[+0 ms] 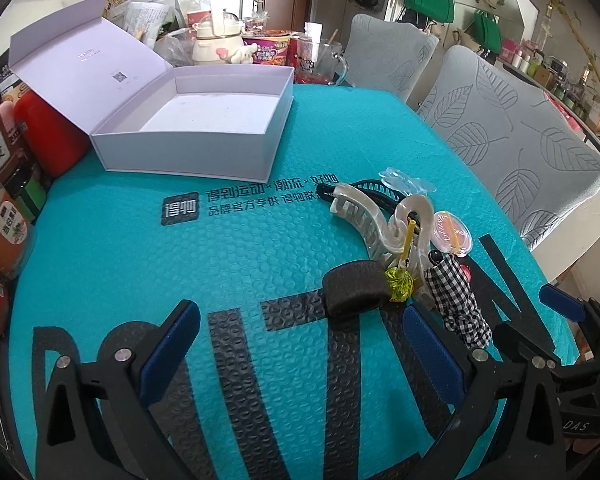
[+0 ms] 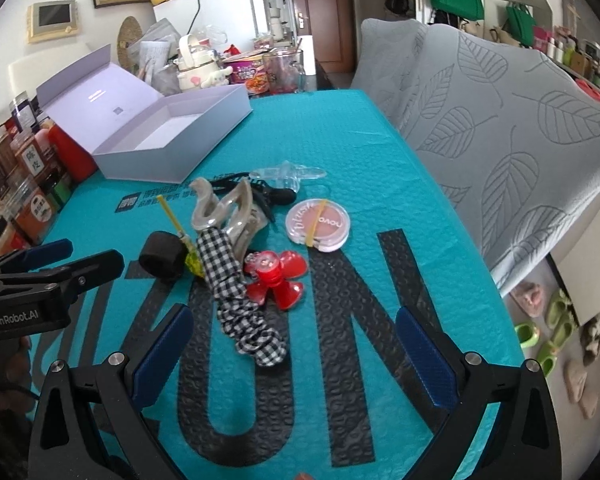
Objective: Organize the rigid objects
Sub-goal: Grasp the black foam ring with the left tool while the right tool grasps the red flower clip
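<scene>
An open pale lilac box (image 1: 188, 136) (image 2: 172, 136) stands empty at the far left of the teal mat. A pile of small items lies mid-mat: a black foam roll (image 1: 354, 288) (image 2: 162, 260), a pearly hair claw (image 1: 380, 220) (image 2: 228, 212), a checked scrunchie (image 1: 458, 300) (image 2: 244, 308), a red flower clip (image 2: 276, 280), a round blush compact (image 1: 454, 232) (image 2: 320, 226), a yellow-green pick (image 1: 400, 278) and a clear clip (image 2: 286, 174). My left gripper (image 1: 300, 348) is open just before the foam roll. My right gripper (image 2: 296, 356) is open, near the scrunchie.
Jars and red tins (image 1: 28, 136) line the mat's left edge. A kettle, cups and noodle bowls (image 1: 260, 46) crowd the far end. Grey leaf-patterned chairs (image 2: 480, 120) stand along the right side. The left gripper shows in the right wrist view (image 2: 40, 280).
</scene>
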